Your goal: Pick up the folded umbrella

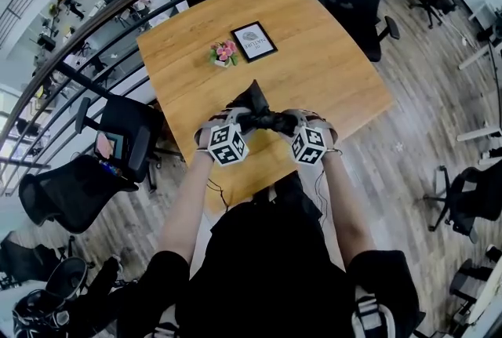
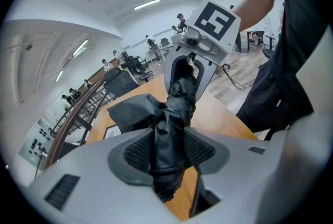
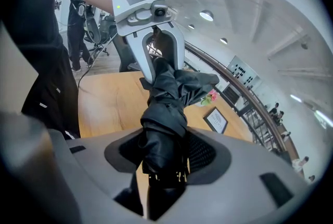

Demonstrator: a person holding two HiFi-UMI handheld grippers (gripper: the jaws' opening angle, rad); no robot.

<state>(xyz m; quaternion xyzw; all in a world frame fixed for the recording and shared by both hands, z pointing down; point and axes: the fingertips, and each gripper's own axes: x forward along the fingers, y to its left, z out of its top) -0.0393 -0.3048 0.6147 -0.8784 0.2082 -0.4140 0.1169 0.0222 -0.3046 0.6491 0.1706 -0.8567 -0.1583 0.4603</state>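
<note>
– Both tongs clamped?
– Yes. Your left tongs (image 2: pixel 166 153) and right tongs (image 3: pixel 165 154) each gripped an end of the folded umbrella (image 1: pixel 263 121), held above the surface's (image 1: pixel 314 54) near edge.
– Risk?
– Loose canopy bulged mid-span. If you pulled unevenly, slick fabric could slip free.

Framed sign (image 1: pixel 254 41): print too small to read; no other legible text.

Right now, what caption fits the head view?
Left claw and right claw hold a folded umbrella over the wooden table.
</note>
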